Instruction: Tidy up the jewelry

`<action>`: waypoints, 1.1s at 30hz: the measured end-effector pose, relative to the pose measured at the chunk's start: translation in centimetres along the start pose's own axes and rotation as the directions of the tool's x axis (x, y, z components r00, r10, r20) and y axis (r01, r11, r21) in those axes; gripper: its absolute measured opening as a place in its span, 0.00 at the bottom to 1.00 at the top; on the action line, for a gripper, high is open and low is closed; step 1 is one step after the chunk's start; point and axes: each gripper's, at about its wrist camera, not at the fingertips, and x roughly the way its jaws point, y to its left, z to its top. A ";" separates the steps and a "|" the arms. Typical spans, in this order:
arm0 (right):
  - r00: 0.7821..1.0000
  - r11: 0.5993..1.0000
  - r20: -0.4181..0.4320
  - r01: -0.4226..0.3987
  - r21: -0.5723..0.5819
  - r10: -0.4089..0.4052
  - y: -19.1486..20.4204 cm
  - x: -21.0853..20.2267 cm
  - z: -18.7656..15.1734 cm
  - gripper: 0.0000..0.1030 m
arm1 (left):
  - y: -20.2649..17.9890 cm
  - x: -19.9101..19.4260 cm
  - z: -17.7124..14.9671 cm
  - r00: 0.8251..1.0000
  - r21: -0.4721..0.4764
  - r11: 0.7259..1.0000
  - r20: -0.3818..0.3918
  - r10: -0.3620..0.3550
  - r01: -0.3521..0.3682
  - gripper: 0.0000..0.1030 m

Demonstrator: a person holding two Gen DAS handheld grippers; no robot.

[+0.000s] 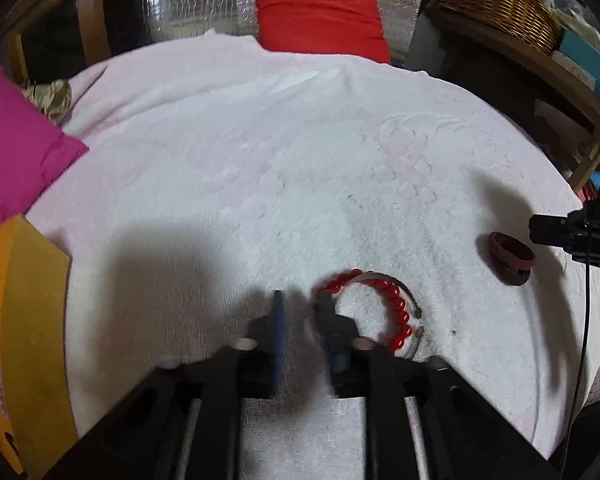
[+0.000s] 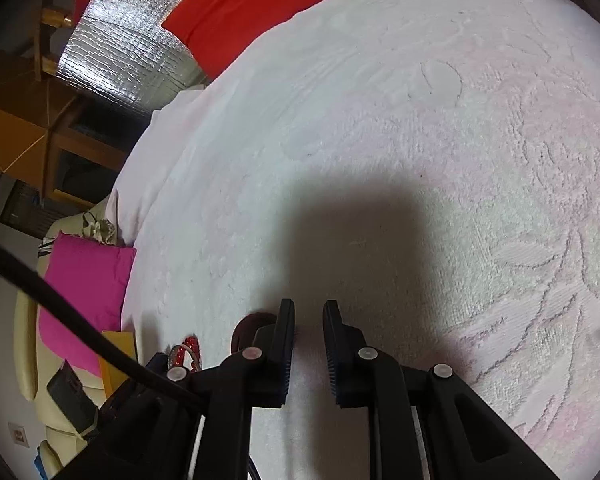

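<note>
The left gripper (image 1: pixel 300 304) sat low centre of the left wrist view, jaws apart and gripping nothing, blurred; its right finger (image 1: pixel 327 312) overlapped the left edge of the red bead bracelet (image 1: pixel 396 312), though actual contact could not be told. The bracelet lay on the white towel (image 1: pixel 260 160) just right of the gripper tips, with a thin silver bangle (image 1: pixel 414 320) curving along its outer side, touching or nearly so. A dark maroon ring-shaped band (image 1: pixel 510 256) lay at the right of the frame, well apart from the bracelet, with the black tip of the right gripper (image 1: pixel 560 234) just beside it at the right edge. A pink cushion (image 1: pixel 16 148) was at the left edge, a yellow box (image 1: pixel 24 320) at lower left, a red cushion (image 1: pixel 320 16) at top centre and a wicker basket (image 1: pixel 500 4) at upper right. In the right wrist view the right gripper (image 2: pixel 309 320) was at lower centre, jaws parted with bare towel (image 2: pixel 380 120) between them, holding nothing. The maroon band (image 2: pixel 248 328) peeked out just left of its left finger (image 2: pixel 286 336), partly hidden. The red bracelet (image 2: pixel 190 346) showed small at lower left, beyond a black cable (image 2: pixel 60 304). The pink cushion (image 2: pixel 88 280) was at left and the red cushion (image 2: pixel 240 12) at the top.
</note>
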 end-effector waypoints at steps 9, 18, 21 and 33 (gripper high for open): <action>1.000 1.000 -0.015 0.001 -0.008 -0.001 0.4 0.5 0.0 0.17 | -3.3 -1.4 -0.7 0.998 0.104 0.994 0.042 -0.043 0.038 0.69; 1.000 1.000 -0.015 -0.002 -0.001 0.002 0.3 0.6 0.2 0.17 | -8.0 -0.2 -1.9 0.999 0.292 0.956 0.026 0.020 -0.027 0.78; 1.000 1.000 -0.016 -0.012 -0.001 0.012 0.1 0.5 0.3 0.17 | -8.4 0.5 -2.3 0.999 0.313 0.949 0.009 0.038 -0.039 0.78; 0.995 1.000 -0.096 -0.005 -0.022 0.003 1.1 2.3 -0.5 0.17 | -7.3 -1.0 -1.8 0.996 0.275 0.959 0.040 -0.079 0.065 0.28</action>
